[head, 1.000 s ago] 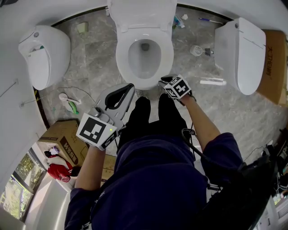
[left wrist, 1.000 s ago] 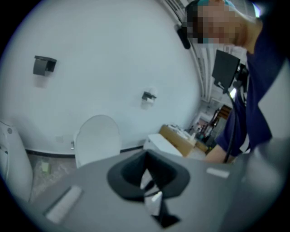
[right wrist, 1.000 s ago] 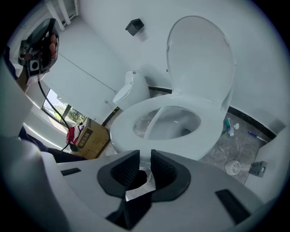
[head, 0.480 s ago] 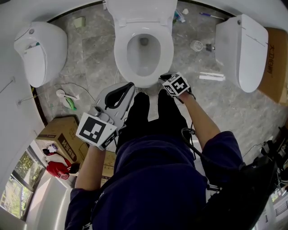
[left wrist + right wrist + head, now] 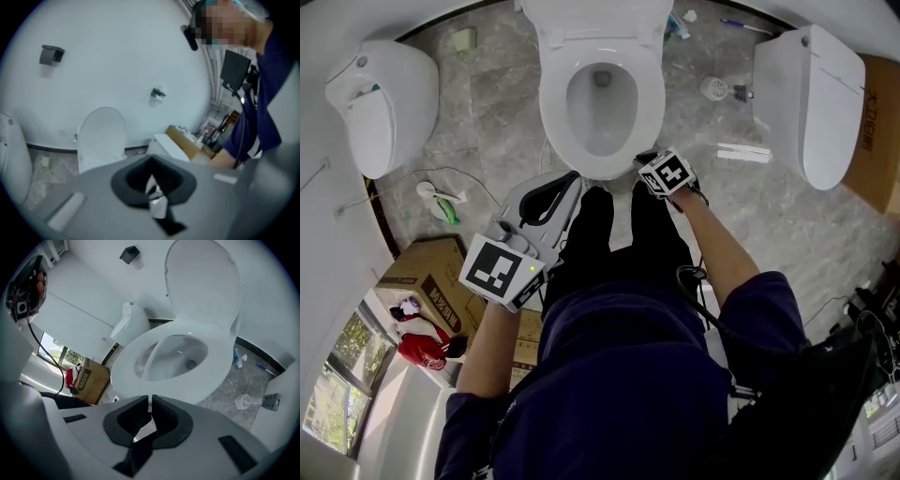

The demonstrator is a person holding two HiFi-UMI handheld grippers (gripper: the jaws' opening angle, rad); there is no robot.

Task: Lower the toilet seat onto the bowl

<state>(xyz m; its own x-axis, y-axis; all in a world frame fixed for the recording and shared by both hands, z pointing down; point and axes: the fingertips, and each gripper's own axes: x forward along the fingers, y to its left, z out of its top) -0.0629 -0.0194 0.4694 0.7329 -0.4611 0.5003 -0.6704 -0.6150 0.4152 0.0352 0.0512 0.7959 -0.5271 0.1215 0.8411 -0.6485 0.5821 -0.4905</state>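
Observation:
The white toilet seat [image 5: 649, 103] lies flat on the bowl, and the lid [image 5: 201, 282] stands upright behind it. In the right gripper view the seat ring [image 5: 215, 376] fills the space just beyond the jaws. My right gripper [image 5: 644, 162] hovers at the bowl's front right rim. Its jaws are closing, only a thin slit is left, and nothing is between them [image 5: 151, 401]. My left gripper [image 5: 572, 180] is held back over the person's left thigh, away from the toilet. It is shut and empty [image 5: 151, 161] and points at the lid [image 5: 102, 136].
A white wall fixture [image 5: 384, 103] hangs at the left and a second toilet [image 5: 811, 94] stands at the right beside a cardboard box [image 5: 877, 122]. Another box [image 5: 431, 281] sits low left. A green brush [image 5: 441, 204] and a drain cover [image 5: 712, 89] lie on the floor.
The right gripper has crept slightly toward the bowl's front rim and the view has shifted a little. The left gripper has stayed where it was. The seat has not moved.

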